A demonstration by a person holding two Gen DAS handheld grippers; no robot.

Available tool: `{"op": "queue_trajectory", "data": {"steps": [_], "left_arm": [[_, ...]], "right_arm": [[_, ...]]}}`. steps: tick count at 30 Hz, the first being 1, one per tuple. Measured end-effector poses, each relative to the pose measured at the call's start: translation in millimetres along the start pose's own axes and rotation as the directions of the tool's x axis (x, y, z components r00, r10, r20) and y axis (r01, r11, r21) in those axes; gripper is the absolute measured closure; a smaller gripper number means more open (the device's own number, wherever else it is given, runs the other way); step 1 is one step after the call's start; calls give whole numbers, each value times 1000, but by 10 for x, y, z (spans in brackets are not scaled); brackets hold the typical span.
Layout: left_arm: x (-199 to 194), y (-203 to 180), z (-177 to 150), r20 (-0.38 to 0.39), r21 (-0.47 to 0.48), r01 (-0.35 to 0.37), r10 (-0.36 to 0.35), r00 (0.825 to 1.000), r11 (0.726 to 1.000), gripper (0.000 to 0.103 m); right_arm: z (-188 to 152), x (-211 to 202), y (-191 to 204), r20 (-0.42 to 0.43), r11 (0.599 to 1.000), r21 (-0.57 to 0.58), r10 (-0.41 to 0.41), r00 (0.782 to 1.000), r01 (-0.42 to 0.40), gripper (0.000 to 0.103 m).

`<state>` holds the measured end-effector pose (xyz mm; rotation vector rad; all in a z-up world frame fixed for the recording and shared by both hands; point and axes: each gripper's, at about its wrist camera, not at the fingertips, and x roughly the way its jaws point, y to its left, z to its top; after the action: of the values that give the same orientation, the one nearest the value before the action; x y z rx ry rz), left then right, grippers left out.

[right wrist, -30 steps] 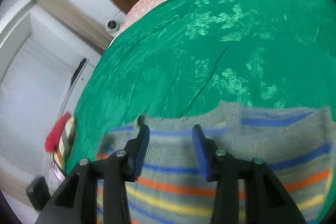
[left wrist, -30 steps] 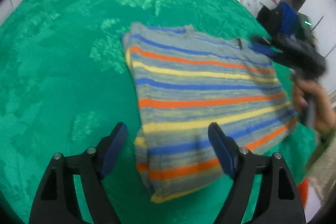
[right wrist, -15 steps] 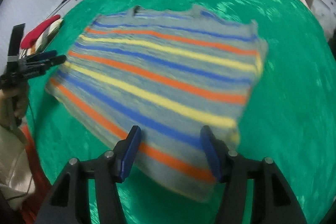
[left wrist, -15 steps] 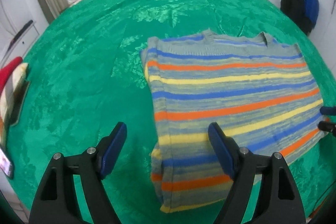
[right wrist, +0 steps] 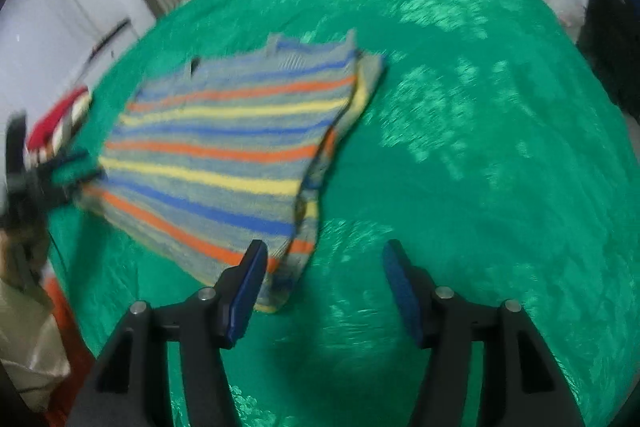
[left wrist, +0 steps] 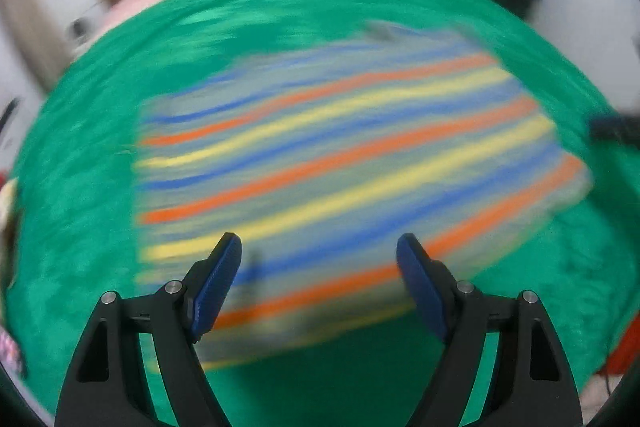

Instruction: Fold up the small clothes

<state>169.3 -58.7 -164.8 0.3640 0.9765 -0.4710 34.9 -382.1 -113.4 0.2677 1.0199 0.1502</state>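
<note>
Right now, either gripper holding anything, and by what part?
Nothing held. The left gripper is open above the striped sweater; the right gripper is opening over the green bedspread, nothing between its fingers.

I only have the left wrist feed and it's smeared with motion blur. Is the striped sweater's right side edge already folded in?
Observer: Yes. In the right wrist view the striped sweater shows a doubled layer along its right edge, lying flat on the green blanket.
Operator: Is the right gripper holding it?
Observer: No. The right gripper has its jaws opening with only blanket between them; its left finger overlaps the sweater's near corner.
Operator: Anything beside the sweater?
Observer: A red and striped bundle lies at the blanket's left edge.
</note>
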Motion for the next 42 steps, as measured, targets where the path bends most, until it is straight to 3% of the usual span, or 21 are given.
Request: {"op": "queue_trajectory", "data": {"steps": [3, 6, 8, 10, 11, 12, 13, 14, 15, 16, 19, 21, 24, 27, 31, 34, 37, 39, 40, 42], "left_arm": [[138, -798, 39, 10, 163, 112, -115, 993, 980, 22], [208, -1429, 80, 37, 316, 130, -149, 988, 940, 23], [230, -1763, 126, 67, 389, 127, -165, 984, 913, 26], [268, -1956, 168, 89, 431, 115, -169, 982, 895, 38], [288, -1992, 185, 102, 438, 110, -171, 980, 892, 58], [314, -1993, 208, 104, 430, 123, -184, 977, 895, 87], [327, -1973, 227, 103, 415, 117, -175, 979, 902, 91], [314, -1904, 248, 103, 383, 140, -193, 976, 913, 93], [283, -1833, 252, 107, 357, 161, -212, 971, 920, 94], [227, -1738, 256, 119, 322, 185, -233, 965, 929, 95], [-68, -1291, 254, 187, 168, 276, -305, 934, 946, 95], [-276, -913, 227, 241, 49, 339, -340, 909, 940, 95], [-567, -255, 79, 320, -112, 369, -318, 892, 923, 95], [-699, 330, -207, 348, -257, 366, -268, 898, 894, 95], [-670, 1038, -623, 324, -439, 302, -165, 932, 846, 95], [-565, 1327, -899, 243, -517, 212, -95, 965, 829, 91], [-514, 1486, -1104, 145, -552, 121, -48, 988, 825, 59], [-590, 1562, -1176, 168, -577, 148, -60, 984, 803, 34], [-663, 1573, -1195, 197, -583, 166, -60, 978, 795, 30], [-735, 1558, -1217, 241, -572, 203, -73, 968, 795, 20]], "right_arm": [[134, 10, -217, 34, 994, 79, 74, 997, -76, 30], [388, 221, -422, 32, 966, 157, 204, 978, -206, 30], [602, 507, -503, -13, 937, 205, 292, 956, -283, 30], [784, 789, -554, -52, 924, 237, 321, 946, -301, 30], [846, 897, -564, -65, 918, 247, 335, 940, -311, 30], [906, 998, -572, -71, 912, 258, 346, 935, -318, 33], [967, 1084, -586, -59, 905, 274, 355, 933, -327, 36], [1024, 1151, -595, -41, 893, 291, 370, 928, -344, 52], [1058, 1200, -594, -39, 882, 309, 386, 922, -356, 85], [1113, 1240, -571, -43, 880, 326, 378, 925, -345, 95], [1252, 1117, -354, -23, 895, 272, 373, 928, -353, 95], [1402, 922, -49, 5, 887, 232, 410, 912, -400, 95], [1643, 761, 562, 16, 881, 141, 453, 891, -451, 95], [1830, 847, 1263, -9, 865, 70, 499, 866, -498, 95], [1896, 1242, 2159, -77, 857, -9, 513, 855, -515, 95], [1849, 1633, 2653, -98, 851, -18, 521, 848, -525, 94], [1740, 1909, 2902, -136, 836, -3, 543, 829, -548, 77], [1650, 1925, 2888, -131, 844, 9, 532, 836, -536, 73], [1605, 1863, 2852, -120, 847, 1, 527, 841, -531, 73], [1484, 1606, 2745, -91, 871, -72, 479, 873, -485, 73]]}}
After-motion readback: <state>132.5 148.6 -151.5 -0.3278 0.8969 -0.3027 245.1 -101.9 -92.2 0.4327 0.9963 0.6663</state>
